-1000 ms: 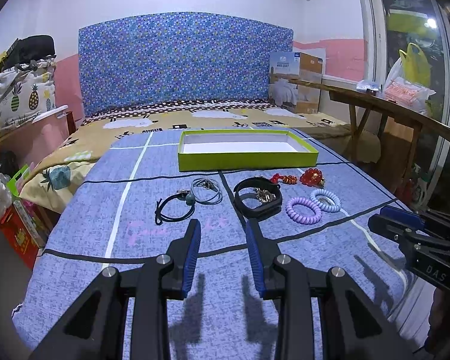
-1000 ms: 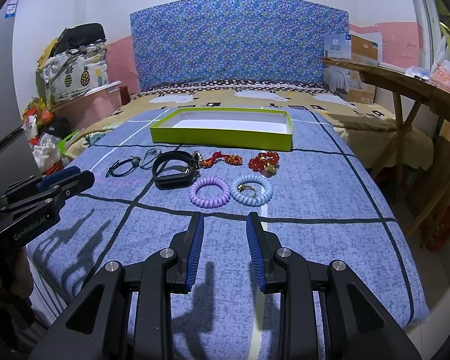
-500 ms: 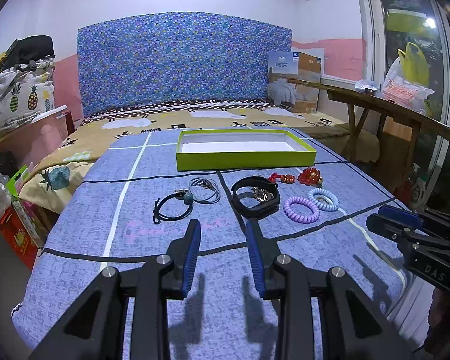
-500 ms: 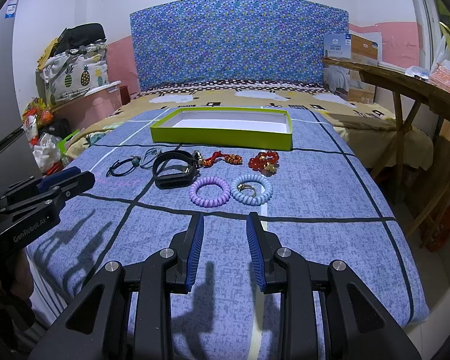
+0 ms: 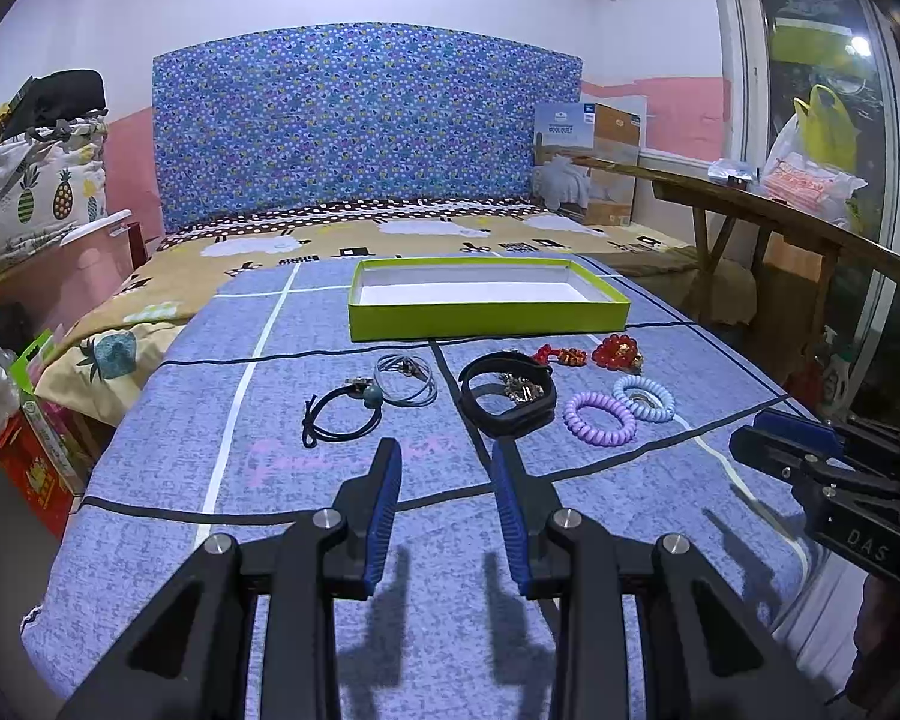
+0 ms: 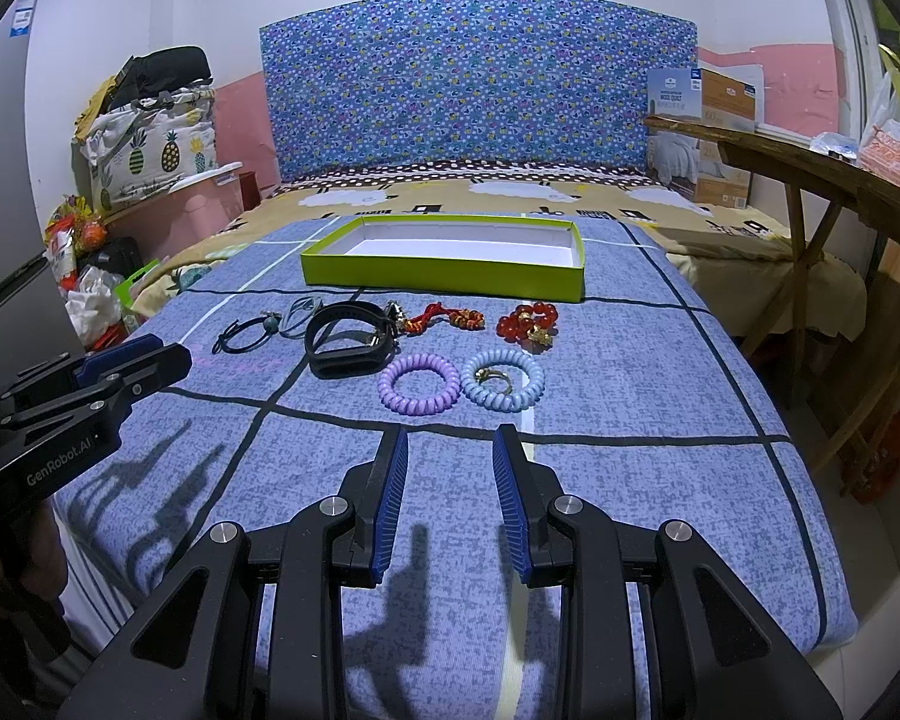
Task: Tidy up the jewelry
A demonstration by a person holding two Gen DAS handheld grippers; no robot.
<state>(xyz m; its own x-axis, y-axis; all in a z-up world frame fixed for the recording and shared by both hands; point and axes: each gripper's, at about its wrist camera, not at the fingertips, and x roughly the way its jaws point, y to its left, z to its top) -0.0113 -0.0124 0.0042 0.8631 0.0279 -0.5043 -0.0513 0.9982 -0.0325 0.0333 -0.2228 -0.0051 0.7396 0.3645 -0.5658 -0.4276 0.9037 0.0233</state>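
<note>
While both my grippers, left (image 5: 444,456) and right (image 6: 447,444), hover parted and empty, jewelry waits at twelve o'clock before the green tray (image 6: 444,282) (its likely destination).

Camera setup: we look from both wrists low over the bed (image 5: 660,480), facing 12 o'clock; both views share the green tray (image 5: 486,315) (image 6: 444,276).

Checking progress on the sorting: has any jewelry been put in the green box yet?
No. The green box shows only its bare white floor, and the pieces, like the purple coil bracelet, lie on the bedspread in front.
</note>
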